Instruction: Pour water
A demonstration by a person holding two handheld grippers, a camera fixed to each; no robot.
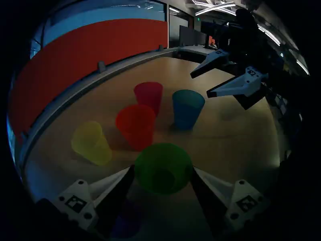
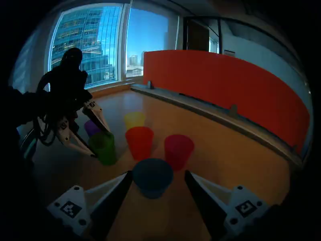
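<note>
As it stands upright, green cup [image 1: 163, 168] mouth faces up.

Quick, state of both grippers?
Left gripper: fingers either side of the green cup; grip cannot be told.
Right gripper: open, holding nothing; blue cup just ahead.

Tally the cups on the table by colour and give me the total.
yellow cup: 1
red cup: 1
magenta cup: 1
blue cup: 1
green cup: 1
purple cup: 1
Total: 6 cups
</note>
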